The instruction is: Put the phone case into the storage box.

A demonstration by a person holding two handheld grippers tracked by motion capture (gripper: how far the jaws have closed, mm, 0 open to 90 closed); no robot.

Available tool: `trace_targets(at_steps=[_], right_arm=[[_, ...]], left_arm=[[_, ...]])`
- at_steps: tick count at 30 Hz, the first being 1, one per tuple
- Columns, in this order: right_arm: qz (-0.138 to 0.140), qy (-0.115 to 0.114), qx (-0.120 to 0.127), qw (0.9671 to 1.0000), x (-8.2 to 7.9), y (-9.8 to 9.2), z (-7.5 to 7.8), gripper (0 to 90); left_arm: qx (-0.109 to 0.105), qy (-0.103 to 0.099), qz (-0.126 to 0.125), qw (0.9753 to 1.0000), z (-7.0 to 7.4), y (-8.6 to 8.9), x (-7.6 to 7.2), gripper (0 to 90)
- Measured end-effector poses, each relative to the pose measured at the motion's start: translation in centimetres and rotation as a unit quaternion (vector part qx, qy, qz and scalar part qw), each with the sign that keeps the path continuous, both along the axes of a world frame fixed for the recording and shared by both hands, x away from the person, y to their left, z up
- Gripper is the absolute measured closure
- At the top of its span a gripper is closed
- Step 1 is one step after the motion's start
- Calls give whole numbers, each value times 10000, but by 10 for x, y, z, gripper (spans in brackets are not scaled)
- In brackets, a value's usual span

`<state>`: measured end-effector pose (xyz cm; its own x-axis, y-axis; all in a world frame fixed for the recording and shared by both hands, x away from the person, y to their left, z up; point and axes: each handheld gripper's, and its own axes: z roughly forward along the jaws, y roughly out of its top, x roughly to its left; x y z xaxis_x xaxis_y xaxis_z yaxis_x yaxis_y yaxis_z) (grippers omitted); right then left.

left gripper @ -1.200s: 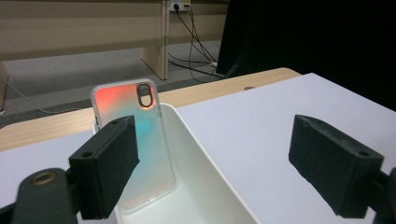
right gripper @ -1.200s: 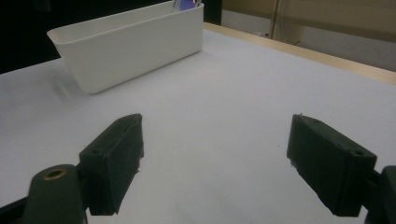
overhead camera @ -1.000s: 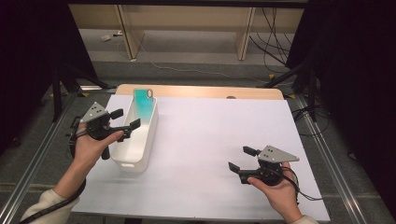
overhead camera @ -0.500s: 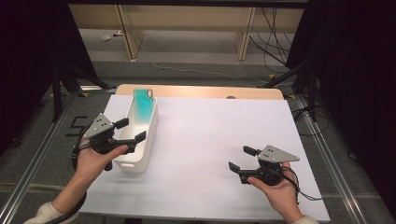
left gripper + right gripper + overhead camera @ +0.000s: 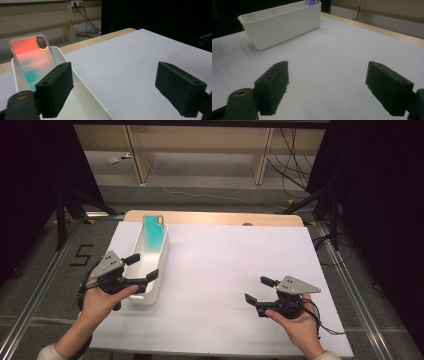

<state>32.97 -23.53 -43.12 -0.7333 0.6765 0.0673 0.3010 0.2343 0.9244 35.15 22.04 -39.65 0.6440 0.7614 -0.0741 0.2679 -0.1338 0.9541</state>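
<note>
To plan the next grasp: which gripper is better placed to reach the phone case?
Probably the left gripper: open at the white bin holding the phone case. The right gripper is far across the table.

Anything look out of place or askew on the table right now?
Nothing spilled or damaged. The phone case leans tilted against the far end of the white bin, sticking up above its rim. Both tools are open and hold nothing.

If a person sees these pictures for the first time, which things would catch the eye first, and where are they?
The eye goes first to the colourful phone case, teal from above, which leans at the far end of the white tub at the left of the table. Next come the two open black grippers: the left gripper over the tub's near end, and the right gripper low over the bare table at the right.
</note>
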Motion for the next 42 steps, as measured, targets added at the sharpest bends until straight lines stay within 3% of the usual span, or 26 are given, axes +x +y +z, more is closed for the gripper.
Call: trace_targets(at_steps=[2, 3, 11, 19, 20, 22, 23, 25, 26, 28, 30, 31, 35, 40, 42], right_arm=[[-29, 9, -46, 10000, 0, -1, 0, 198], [-50, -93, -83, 9999, 1, -1, 0, 198], [5, 17, 14, 10000, 0, 0, 0, 198], [-31, -68, -77, 9999, 0, -1, 0, 198], [4, 10, 7, 10000, 0, 0, 0, 198], [-36, 93, -190, 9998, -2, -3, 2, 198], [-60, -27, -200, 9998, -1, -3, 2, 197], [-43, 65, -95, 9999, -2, -2, 2, 197], [-26, -35, -130, 9999, -2, -3, 1, 197], [-50, 37, -69, 10000, -4, -4, 1, 197], [-65, -54, -110, 9999, -4, -7, 1, 197], [-76, 85, -78, 9999, -6, -7, 1, 197], [-90, -53, -97, 9999, -6, -9, 0, 197], [-79, 25, -71, 9999, -8, -9, 0, 197], [-84, -80, -101, 9999, -7, -9, 0, 196]], left_arm=[[-14, -6, -15, 10000, -1, -1, -3, 141], [-21, -12, -26, 10000, -2, -2, -4, 141], [44, -14, -111, 9999, -8, -7, -13, 140], [58, -102, -224, 9997, -13, -7, -19, 133], [52, -103, -223, 9997, -13, -7, -19, 132], [107, -141, -257, 9995, -15, -6, -20, 131], [90, -149, -261, 9995, -16, -6, -21, 130], [101, -173, -279, 9994, -18, -6, -22, 129], [103, -193, -281, 9994, -18, -5, -22, 129], [77, -215, -264, 9994, -20, -4, -24, 128], [63, -265, -273, 9993, -21, -4, -25, 130], [72, -275, -269, 9992, -21, -4, -26, 129], [106, -321, -261, 9991, -23, -3, -27, 129], [94, -322, -269, 9991, -25, -3, -27, 128], [97, -318, -265, 9991, -25, -4, -28, 128]])
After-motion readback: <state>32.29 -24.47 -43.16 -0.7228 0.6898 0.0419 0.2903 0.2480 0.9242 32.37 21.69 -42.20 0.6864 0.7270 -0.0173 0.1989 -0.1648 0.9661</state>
